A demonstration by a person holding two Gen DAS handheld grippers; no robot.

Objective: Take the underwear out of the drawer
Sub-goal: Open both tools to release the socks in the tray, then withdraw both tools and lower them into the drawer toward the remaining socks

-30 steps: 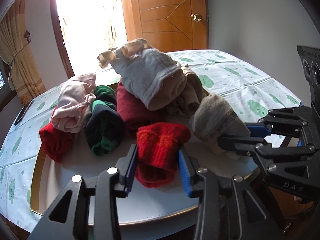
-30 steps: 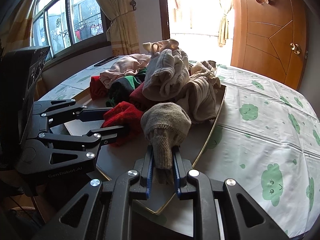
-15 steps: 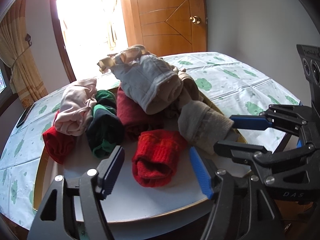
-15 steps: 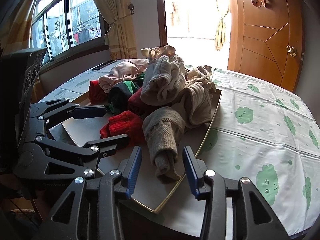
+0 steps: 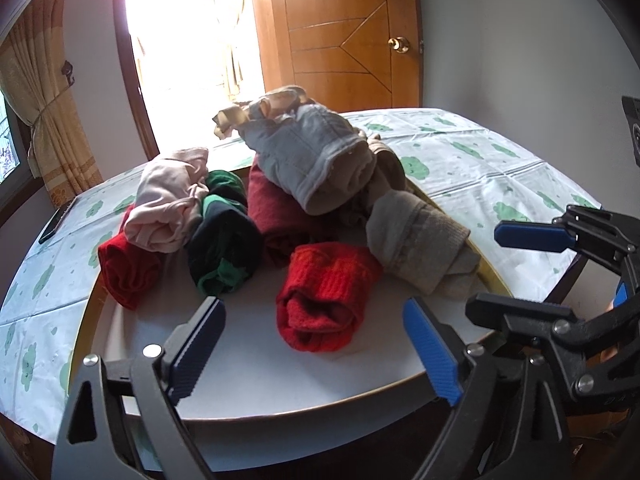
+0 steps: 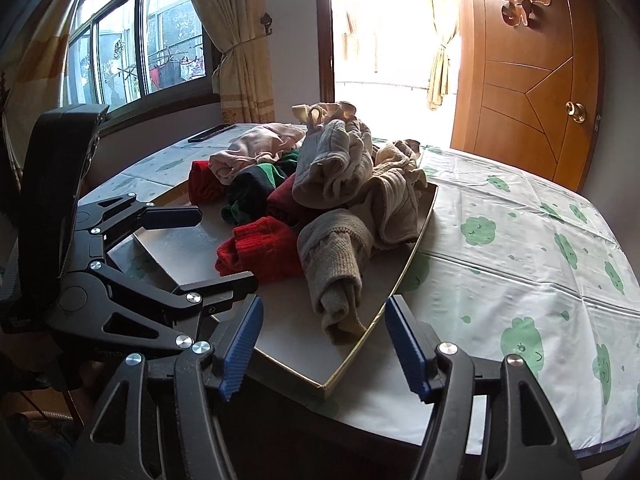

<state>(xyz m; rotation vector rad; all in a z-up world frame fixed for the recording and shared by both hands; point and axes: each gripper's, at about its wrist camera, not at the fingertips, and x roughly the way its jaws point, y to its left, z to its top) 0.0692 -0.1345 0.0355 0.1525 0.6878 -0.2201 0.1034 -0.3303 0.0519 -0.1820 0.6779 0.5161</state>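
The surface (image 6: 520, 240), under a white cloth printed with green clouds, fills most of the room ahead, with a wooden door (image 6: 536, 92) behind it. On it sits a shallow white tray (image 5: 248, 364) with a gold rim, and the rolled garments are heaped toward its far side. No drawer shows in either view, so the tray looks to be where the taken-out pieces are collected.

Largest in the heap is a grey roll (image 5: 320, 160) lying on top, over a dark red one (image 5: 276, 212). To the left are a pink roll (image 5: 168, 204), a black-and-green roll (image 5: 224, 244) and a small red piece (image 5: 124, 268).

Nearest the front lie the two pieces just set down. The bright red roll (image 5: 324, 296) rests on the tray between the jaws of the left hand-held gripper (image 5: 316, 352), which have just been spreading and now stand wide, touching nothing. The beige knitted roll (image 6: 336, 264) lies with its tail on the tray's rim, in front of the right hand-held gripper (image 6: 324, 348), whose jaws have also just been parting and stand clear of it.

To finish this release cleanly, I'd draw both grippers straight back, keeping the pads off the knit so nothing snags. The beige tail on the rim could slide off if brushed.
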